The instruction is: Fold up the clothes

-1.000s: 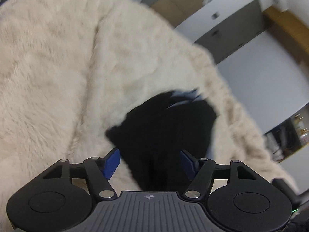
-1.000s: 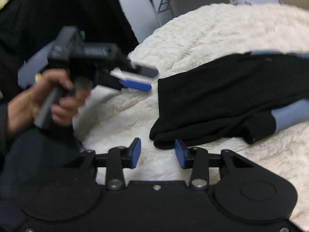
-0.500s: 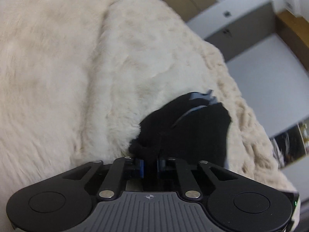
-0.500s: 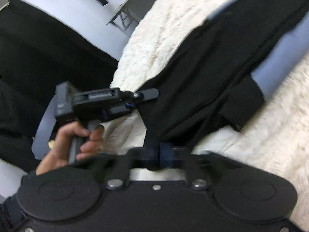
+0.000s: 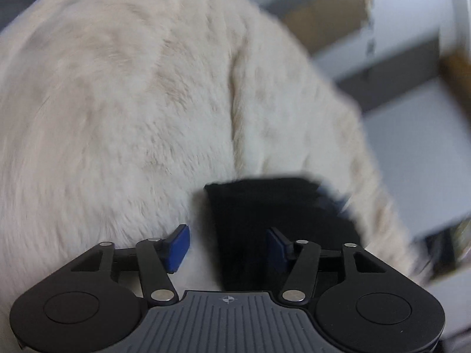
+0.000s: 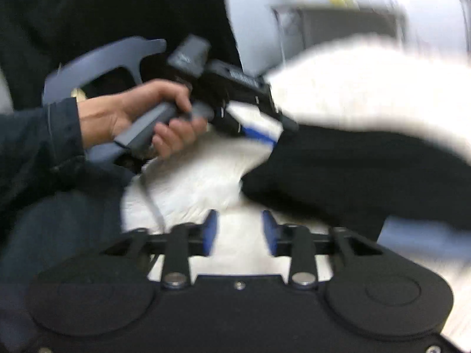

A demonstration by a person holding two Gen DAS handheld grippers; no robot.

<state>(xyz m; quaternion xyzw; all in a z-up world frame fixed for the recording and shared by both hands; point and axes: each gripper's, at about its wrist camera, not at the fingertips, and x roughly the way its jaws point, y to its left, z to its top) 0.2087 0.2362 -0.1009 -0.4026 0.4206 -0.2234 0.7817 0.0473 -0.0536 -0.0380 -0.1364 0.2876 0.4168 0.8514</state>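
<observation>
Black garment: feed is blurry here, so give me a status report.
Left gripper and right gripper opening, pads clear of cloth. Black garment lying on the white fleece blanket. Nothing in the way.

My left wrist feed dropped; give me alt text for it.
The left gripper, jaws opening, hangs over a black garment on a cream fluffy blanket; the pads are clear of the cloth. Blurred room behind.
</observation>
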